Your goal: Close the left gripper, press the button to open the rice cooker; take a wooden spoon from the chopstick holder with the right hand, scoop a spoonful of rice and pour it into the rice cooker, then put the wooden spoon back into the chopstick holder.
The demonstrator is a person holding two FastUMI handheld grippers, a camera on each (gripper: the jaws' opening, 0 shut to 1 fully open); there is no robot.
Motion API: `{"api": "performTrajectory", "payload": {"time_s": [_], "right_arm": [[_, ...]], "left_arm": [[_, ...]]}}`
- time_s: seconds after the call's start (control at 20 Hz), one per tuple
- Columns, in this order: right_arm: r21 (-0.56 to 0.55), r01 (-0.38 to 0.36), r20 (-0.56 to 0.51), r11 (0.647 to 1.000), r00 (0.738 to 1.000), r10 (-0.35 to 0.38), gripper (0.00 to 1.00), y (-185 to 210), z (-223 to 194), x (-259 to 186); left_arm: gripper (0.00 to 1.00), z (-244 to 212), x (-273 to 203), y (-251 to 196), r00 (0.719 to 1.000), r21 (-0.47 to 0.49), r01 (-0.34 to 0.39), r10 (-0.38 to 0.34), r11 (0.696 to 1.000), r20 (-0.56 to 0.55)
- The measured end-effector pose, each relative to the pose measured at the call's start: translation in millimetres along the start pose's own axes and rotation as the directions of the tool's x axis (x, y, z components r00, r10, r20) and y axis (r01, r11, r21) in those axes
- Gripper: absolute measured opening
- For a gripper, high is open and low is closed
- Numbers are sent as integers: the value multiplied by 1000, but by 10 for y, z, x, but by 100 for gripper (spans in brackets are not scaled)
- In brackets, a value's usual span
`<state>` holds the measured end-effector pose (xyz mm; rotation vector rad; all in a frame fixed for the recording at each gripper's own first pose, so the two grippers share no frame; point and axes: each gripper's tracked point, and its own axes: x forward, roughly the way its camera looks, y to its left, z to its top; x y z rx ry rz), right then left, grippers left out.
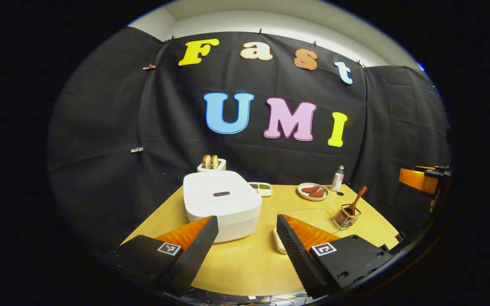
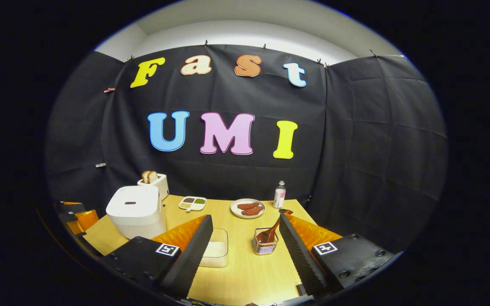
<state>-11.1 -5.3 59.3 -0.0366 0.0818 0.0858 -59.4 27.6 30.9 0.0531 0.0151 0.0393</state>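
Wooden tabletop (image 1: 245,263) spreads under both tools. In the left gripper view, the left gripper (image 1: 247,238) hangs over the near edge with its fingers spread wide and nothing between them. Just past its left finger stands the white rice cooker (image 1: 221,204), lid down, with the dark button (image 1: 221,194) on top. Just beyond the right finger lies a clear container of rice (image 1: 313,216), partly hidden by that finger. Further ahead and to the right is the wire chopstick holder (image 1: 347,216), with the wooden spoon (image 1: 357,199) leaning in it, handle up. Behind these sit a divided dish (image 1: 261,188), a plate of brown pieces (image 1: 313,191) and a small bottle (image 1: 337,178); a toaster (image 1: 212,163) with bread stands behind the cooker.

In the right gripper view, the right gripper (image 2: 245,242) is likewise released, jaws apart and empty. Between its fingers, close ahead, are the container of rice (image 2: 216,253) by the left finger and the chopstick holder (image 2: 265,243) with the spoon (image 2: 270,231) nearer the right finger. The cooker (image 2: 136,210) stands well off to the left.
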Motion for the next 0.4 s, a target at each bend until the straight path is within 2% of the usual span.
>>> {"api": "performTrajectory", "payload": {"time_s": [0.2,0.35,0.4], "right_arm": [[77,-91,49,993,995,87,98,-55,134,-74],[57,-90,94,994,992,85,96,-298,227,-139],[64,-86,106,994,991,78,98,-352,265,-178]], "left_arm": [[95,26,-77,-186,1000,2,-31,31,1000,-7],[96,41,-151,-280,999,28,-41,42,999,-11],[96,93,-183,-286,999,45,-46,46,998,-1]]}}
